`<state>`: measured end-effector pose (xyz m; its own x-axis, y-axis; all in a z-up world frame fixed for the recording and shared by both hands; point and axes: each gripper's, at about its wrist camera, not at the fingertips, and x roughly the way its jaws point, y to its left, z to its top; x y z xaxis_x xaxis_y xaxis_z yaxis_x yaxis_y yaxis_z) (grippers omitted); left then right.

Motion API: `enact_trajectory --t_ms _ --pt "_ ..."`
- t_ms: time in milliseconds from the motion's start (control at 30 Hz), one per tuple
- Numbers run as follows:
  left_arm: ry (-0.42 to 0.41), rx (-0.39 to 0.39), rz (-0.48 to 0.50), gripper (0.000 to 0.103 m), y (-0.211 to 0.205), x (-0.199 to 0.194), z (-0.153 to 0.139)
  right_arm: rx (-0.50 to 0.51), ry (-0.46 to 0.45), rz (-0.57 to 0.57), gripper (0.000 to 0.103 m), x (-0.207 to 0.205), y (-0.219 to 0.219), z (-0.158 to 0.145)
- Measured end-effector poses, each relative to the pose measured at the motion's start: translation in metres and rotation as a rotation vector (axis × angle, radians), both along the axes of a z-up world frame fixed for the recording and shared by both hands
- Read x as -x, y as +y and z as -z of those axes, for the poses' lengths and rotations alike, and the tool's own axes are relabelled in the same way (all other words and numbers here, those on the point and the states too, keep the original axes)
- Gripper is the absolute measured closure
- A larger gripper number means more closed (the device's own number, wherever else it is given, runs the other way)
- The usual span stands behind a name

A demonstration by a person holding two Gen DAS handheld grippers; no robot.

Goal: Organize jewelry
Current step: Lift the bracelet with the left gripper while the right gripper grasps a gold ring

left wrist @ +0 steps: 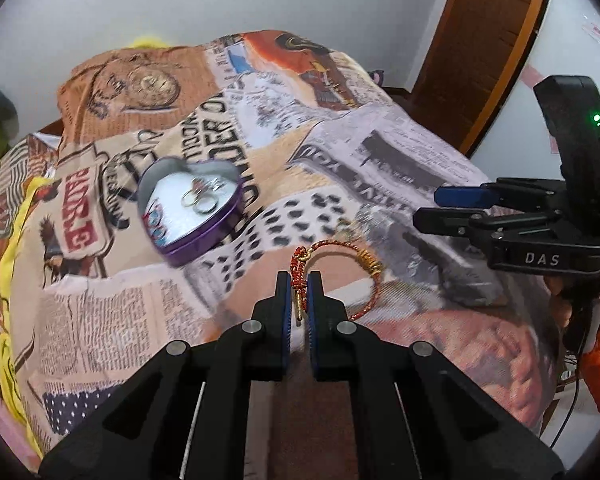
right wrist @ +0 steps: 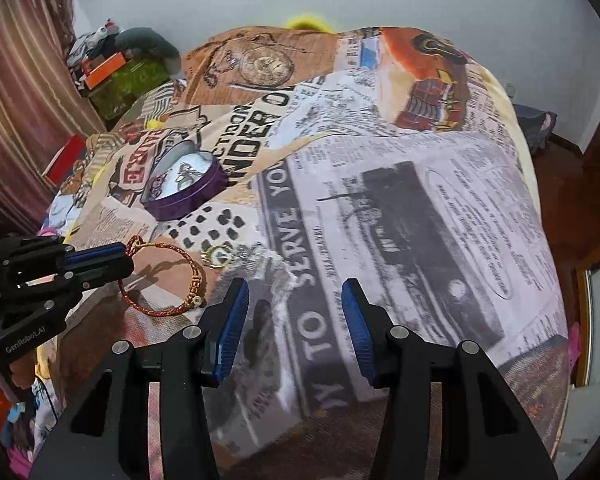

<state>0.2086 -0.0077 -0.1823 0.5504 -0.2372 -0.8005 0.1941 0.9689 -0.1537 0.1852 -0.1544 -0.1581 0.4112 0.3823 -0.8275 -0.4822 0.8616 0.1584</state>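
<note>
My left gripper [left wrist: 299,286] is shut on the knotted end of a red and gold cord bracelet [left wrist: 354,258], which loops out to the right over the bed; it also shows in the right wrist view [right wrist: 160,280]. A purple heart-shaped tin [left wrist: 192,208] lies open ahead and left with rings [left wrist: 199,202] inside; the tin also shows in the right wrist view [right wrist: 188,190]. A gold ring piece [right wrist: 219,257] lies on the cloth just past the bracelet. My right gripper [right wrist: 295,312] is open and empty above the cloth, right of the bracelet.
The bed is covered by a newspaper-print cloth [right wrist: 380,200]. A yellow cloth [left wrist: 12,240] lies along the left edge. Clutter and a striped curtain [right wrist: 24,92] stand at the far left. A wooden door [left wrist: 488,40] is at the right.
</note>
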Motion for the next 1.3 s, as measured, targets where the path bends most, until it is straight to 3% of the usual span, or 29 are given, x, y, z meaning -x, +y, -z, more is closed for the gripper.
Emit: enact_trajectory --t_ms 367,633,867,1300 --pt "0.020 0.013 -0.026 0.097 0.023 0.007 0.016 0.029 0.003 -0.091 0.059 0.004 0.036 0.011" --pt "0.004 0.017 -0.019 0.097 0.022 0.005 0.017 -0.008 0.022 -0.029 0.075 -0.013 0.033 0.011" --pt "-0.002 0.017 -0.017 0.097 0.021 0.003 0.019 0.004 0.043 -0.053 0.094 -0.016 0.041 0.020" --pt "-0.070 0.032 -0.039 0.097 0.024 -0.001 -0.008 -0.022 -0.022 -0.038 0.094 -0.015 0.029 -0.008"
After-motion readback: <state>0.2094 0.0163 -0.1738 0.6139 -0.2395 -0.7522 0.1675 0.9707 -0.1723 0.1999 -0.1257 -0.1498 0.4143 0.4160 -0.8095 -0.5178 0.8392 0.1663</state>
